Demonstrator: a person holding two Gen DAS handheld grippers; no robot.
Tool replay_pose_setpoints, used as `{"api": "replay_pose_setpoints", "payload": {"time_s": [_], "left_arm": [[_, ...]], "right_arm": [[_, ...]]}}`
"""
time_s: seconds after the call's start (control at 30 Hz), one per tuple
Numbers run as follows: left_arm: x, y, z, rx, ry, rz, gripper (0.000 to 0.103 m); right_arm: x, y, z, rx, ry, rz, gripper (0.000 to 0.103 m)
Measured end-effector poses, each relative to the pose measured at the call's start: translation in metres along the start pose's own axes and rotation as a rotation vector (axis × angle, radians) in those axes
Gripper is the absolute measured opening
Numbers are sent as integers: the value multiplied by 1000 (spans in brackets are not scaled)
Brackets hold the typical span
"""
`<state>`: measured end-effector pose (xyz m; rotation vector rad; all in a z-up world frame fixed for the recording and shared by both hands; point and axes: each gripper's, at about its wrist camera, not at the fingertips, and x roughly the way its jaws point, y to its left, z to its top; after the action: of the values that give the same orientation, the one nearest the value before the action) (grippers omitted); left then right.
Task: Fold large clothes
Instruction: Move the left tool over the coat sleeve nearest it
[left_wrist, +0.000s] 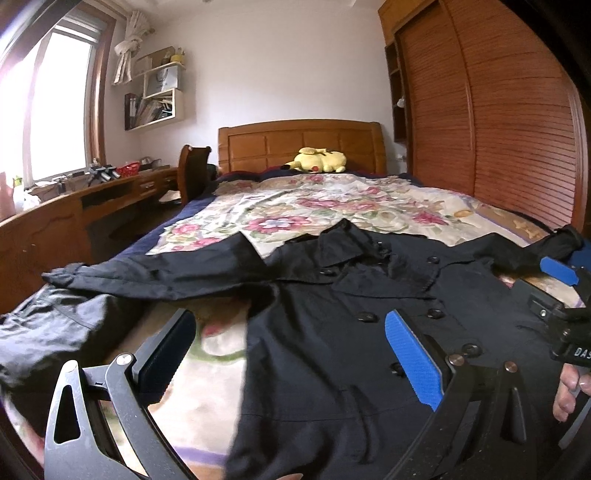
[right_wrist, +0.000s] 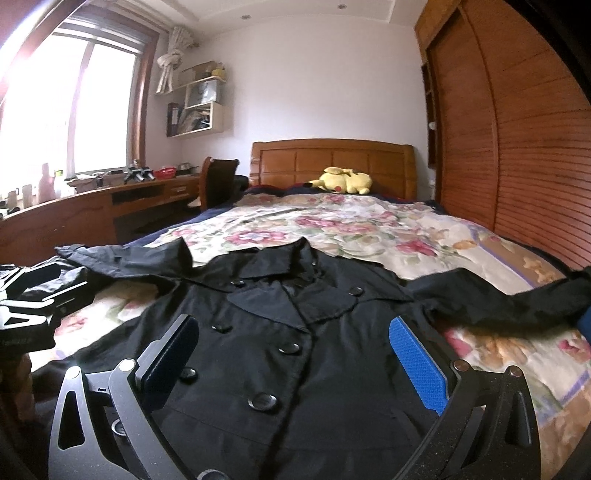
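Note:
A black double-breasted coat (left_wrist: 332, 350) (right_wrist: 288, 332) lies front-up on the floral bedspread, collar toward the headboard, both sleeves spread sideways. In the left wrist view my left gripper (left_wrist: 288, 350) hovers open above the coat's left edge, with nothing between its fingers. The left sleeve (left_wrist: 155, 273) stretches out to the left. In the right wrist view my right gripper (right_wrist: 291, 354) hangs open over the buttoned chest, empty. The right sleeve (right_wrist: 517, 299) runs toward the bed's right side. The right gripper (left_wrist: 557, 273) also shows at the left view's right edge, with a hand (left_wrist: 569, 391) under it.
The floral bedspread (right_wrist: 369, 229) covers a wooden bed with a headboard (right_wrist: 332, 162). A yellow plush toy (right_wrist: 343, 181) lies by the headboard. A wooden desk (right_wrist: 92, 210) and chair stand left of the bed. A slatted wardrobe (right_wrist: 535, 147) lines the right side.

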<state>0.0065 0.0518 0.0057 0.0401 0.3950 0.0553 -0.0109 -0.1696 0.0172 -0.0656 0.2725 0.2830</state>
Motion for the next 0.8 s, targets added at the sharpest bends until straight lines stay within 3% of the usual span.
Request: {"api": "replay_pose_setpoints", "payload": {"time_s": [0.5, 0.8], "left_arm": [[8, 56, 10, 16, 56, 47, 103], [38, 105, 12, -19, 146, 39, 103]], "right_arm": [[13, 9, 9, -10, 9, 67, 103], [18, 22, 20, -35, 14, 72, 103]]}}
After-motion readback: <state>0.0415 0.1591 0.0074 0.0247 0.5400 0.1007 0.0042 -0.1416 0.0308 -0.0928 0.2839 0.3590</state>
